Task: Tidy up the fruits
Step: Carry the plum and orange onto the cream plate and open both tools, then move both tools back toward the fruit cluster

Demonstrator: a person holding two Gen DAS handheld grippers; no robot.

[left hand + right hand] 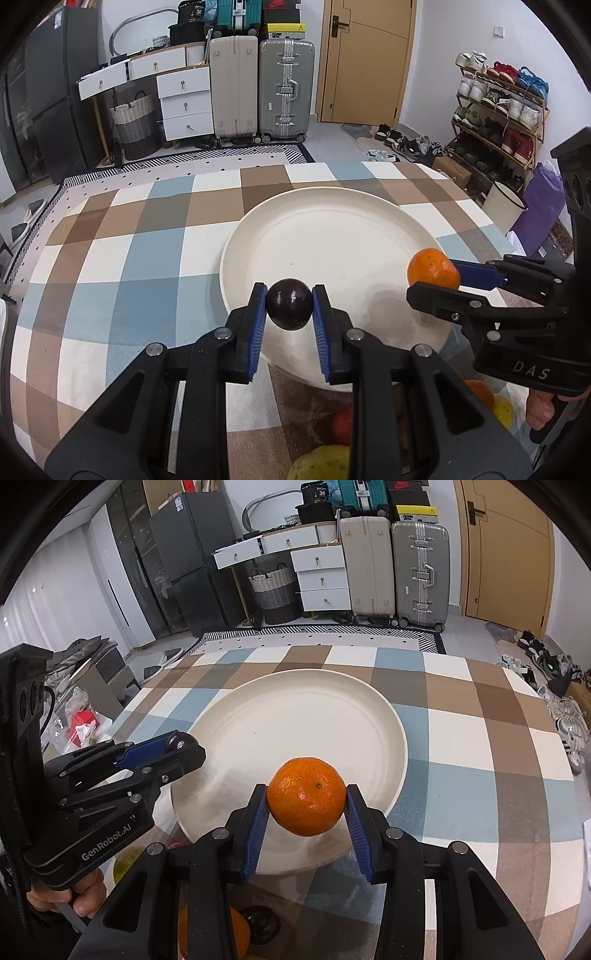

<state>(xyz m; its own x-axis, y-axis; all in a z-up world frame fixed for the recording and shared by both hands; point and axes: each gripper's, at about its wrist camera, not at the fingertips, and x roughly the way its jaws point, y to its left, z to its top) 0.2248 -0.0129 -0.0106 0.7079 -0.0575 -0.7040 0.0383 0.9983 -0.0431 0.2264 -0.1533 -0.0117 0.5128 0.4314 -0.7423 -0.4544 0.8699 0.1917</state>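
Observation:
My left gripper (289,308) is shut on a dark plum (289,309) and holds it over the near rim of a large cream plate (325,229). My right gripper (306,806) is shut on an orange (306,800) and holds it over the plate's (295,716) near edge. The right gripper with the orange (433,268) shows at the right of the left wrist view. The left gripper (177,747) shows at the left of the right wrist view, the plum (172,743) barely visible. The plate holds nothing.
The plate sits on a table with a checked cloth (147,236). More fruit lies near me below the grippers: a red one (341,424), a yellow-green one (321,461), another orange (236,934) and a dark plum (264,928). Suitcases (258,88), drawers and a shoe rack (498,110) stand beyond.

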